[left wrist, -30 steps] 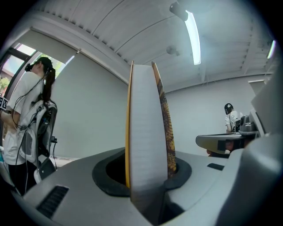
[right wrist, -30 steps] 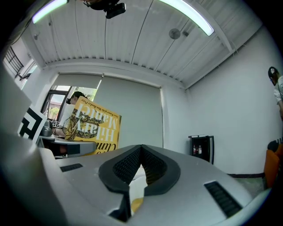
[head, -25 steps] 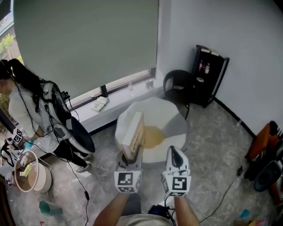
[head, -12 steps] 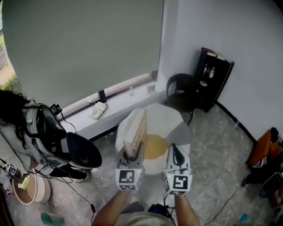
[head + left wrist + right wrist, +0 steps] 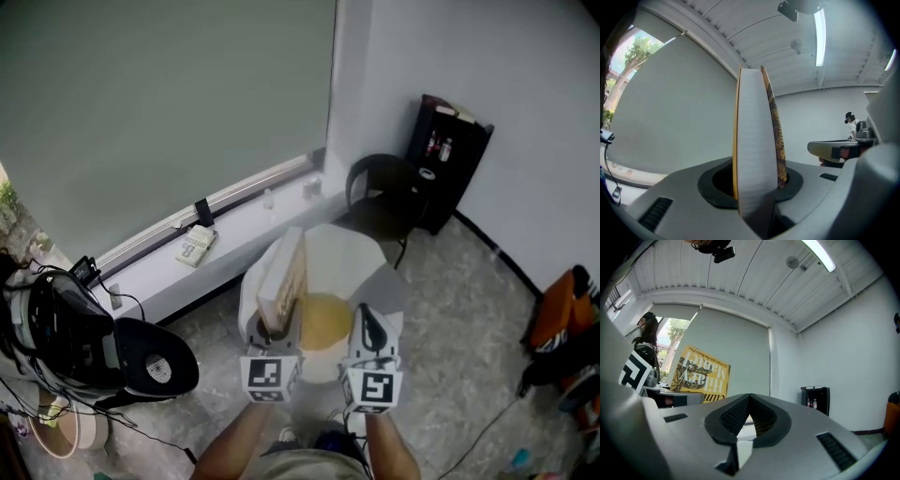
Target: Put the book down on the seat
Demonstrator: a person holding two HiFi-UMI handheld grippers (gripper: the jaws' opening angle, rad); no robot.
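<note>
A thick book (image 5: 284,281) with a yellow cover stands on edge, spine down, between the jaws of my left gripper (image 5: 272,330), which is shut on it. In the left gripper view the book's (image 5: 757,154) white page block rises straight up from the left gripper's (image 5: 757,187) pads. My right gripper (image 5: 367,323) hangs beside it, shut and empty. In the right gripper view, the right gripper's (image 5: 750,397) tips meet and the yellow cover (image 5: 701,378) shows at left. Below both grippers lies a rounded white seat (image 5: 352,248) with a yellow middle.
A black chair (image 5: 380,192) and a black shelf unit (image 5: 448,155) stand in the far corner. A small book (image 5: 195,246) lies on the window sill. Black bags and cables (image 5: 94,347) sit at left, orange gear (image 5: 553,309) at right.
Both grippers and the book have travelled forward over the floor, still side by side. The person at the left has slid out of the head view; the seat now lies closer beneath the grippers.
</note>
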